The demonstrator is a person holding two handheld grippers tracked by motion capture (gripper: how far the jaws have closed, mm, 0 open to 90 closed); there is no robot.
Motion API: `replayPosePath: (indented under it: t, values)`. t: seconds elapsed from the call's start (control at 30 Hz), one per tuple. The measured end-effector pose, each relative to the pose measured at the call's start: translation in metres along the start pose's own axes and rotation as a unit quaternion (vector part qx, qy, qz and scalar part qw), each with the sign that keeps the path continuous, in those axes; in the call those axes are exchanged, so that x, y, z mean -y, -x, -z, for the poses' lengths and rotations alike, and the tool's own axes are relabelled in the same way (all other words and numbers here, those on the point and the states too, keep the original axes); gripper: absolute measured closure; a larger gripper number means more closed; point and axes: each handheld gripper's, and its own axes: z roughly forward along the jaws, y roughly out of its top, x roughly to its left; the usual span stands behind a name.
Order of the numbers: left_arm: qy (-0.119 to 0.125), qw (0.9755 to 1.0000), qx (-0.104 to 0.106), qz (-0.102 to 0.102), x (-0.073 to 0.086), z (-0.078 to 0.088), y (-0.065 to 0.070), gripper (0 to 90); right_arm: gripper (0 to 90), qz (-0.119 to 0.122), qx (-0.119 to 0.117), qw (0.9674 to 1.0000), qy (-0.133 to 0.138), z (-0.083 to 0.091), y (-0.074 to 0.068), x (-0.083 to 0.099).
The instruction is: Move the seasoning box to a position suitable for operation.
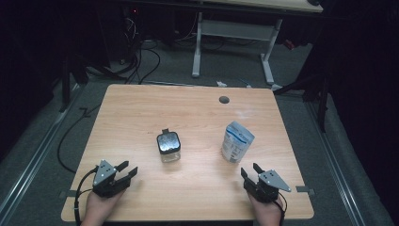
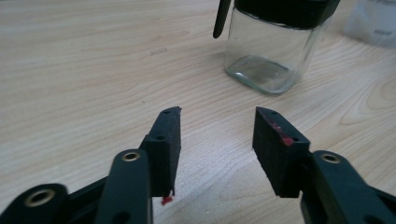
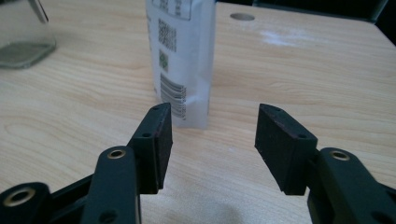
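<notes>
Item 1, left gripper [image 1: 123, 173]: lower left of the high view, resting on the light wooden table [image 1: 141, 113] at its near edge. Jaws spread, nothing between the pads, nothing touched. In the left gripper view its black pads [image 2: 166, 140] frame bare wood.

Item 2, square clear glass jar with black flip lid [image 1: 169, 147]: centre of the high view, upright, well apart from both grippers. In the left gripper view it stands at upper right [image 2: 268, 51], off the line between the jaws. You would do well to swing the left gripper right until the jar sits centred, then approach low and level so the pads meet the flat glass walls under the lid.

Item 3, white stand-up pouch with blue print and barcodes [image 1: 236, 141]: right of centre, upright, near the jar but not touching it. In the right gripper view [image 3: 182, 60] it stands just beyond the left pad. Grip it gently at mid-height; it looks soft and likely to tip.

Item 4, right gripper [image 1: 250, 173]: lower right, jaws parted wide, empty, pads [image 3: 280, 144] clear of the pouch.
</notes>
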Motion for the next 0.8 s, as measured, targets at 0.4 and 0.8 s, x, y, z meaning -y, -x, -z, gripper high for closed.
replayPosePath:
  t: [0.4, 0.8]
  values:
    - [-0.014, 0.9994, -0.028, -0.017, -0.019, -0.023, 0.02, 89.9, 45.9, 0.003, -0.029, 0.9995, 0.008, 0.002, 0.001, 0.001]
    - [-0.023, 0.9984, -0.043, -0.03, -0.072, -0.1, 0.012, 90.0, 45.4, 0.004, -0.042, 0.9991, 0.008, 0.003, 0.001, 0.001]
